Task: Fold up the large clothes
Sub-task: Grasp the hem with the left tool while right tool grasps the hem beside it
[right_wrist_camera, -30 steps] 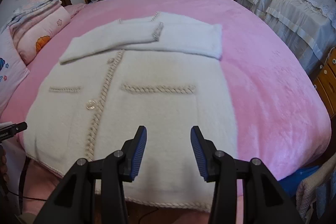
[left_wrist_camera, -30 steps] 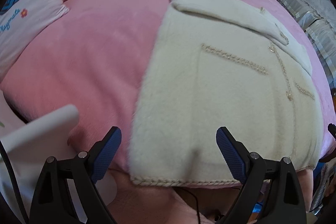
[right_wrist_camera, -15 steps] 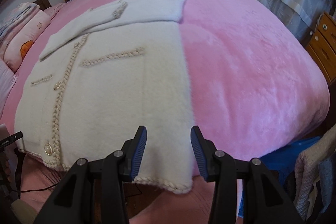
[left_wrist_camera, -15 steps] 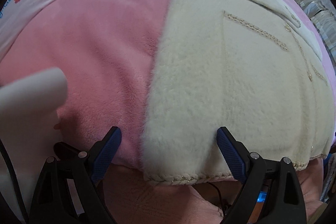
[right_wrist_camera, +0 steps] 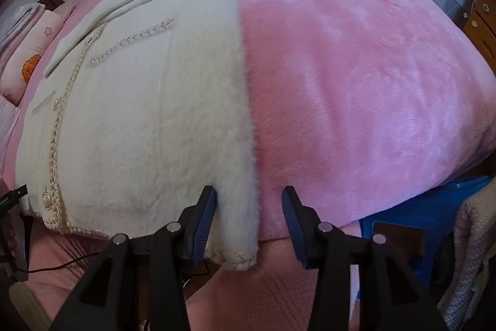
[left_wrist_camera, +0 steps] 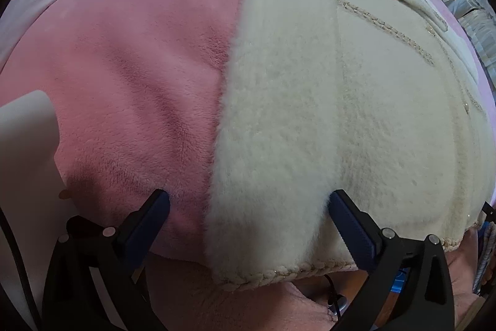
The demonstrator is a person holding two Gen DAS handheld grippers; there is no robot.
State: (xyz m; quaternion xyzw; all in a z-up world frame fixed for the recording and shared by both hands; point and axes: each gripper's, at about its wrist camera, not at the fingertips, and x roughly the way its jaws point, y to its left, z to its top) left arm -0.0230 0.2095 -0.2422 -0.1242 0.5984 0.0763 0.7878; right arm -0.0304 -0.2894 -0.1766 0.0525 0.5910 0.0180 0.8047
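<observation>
A cream, fluffy woollen cardigan (left_wrist_camera: 325, 120) with braided gold trim and pearl-like buttons lies spread flat on the pink plush blanket (right_wrist_camera: 356, 76) that covers the bed, its sleeves folded across the chest at the far end and its braided hem (left_wrist_camera: 279, 272) hanging just over the near edge of the mattress. The left hand-held gripper (left_wrist_camera: 248, 225) stands wide open at the cardigan's left lower corner: one blue pad (left_wrist_camera: 148, 222) sits over the bare pink blanket just beside the garment's side edge, the other presses into the fluffy pile, so the corner lies between the two. The right hand-held gripper (right_wrist_camera: 248, 222) is open too, though less widely, and straddles the right lower corner (right_wrist_camera: 238, 238), one pad on the cream pile and the other over the pink blanket, with the strip of cardigan edge hanging down between them; neither pair of fingers has closed on the fabric. Beyond the garment, pink cartoon-print pillows (right_wrist_camera: 28, 64) are piled at the head of the bed on the left. At the right side of the bed stands a blue plastic stool (right_wrist_camera: 412, 219), and a pale knitted cloth (right_wrist_camera: 474, 238) hangs beside it. A white rounded object (left_wrist_camera: 24, 145) sits at the left edge of the left wrist view, too close to identify.
</observation>
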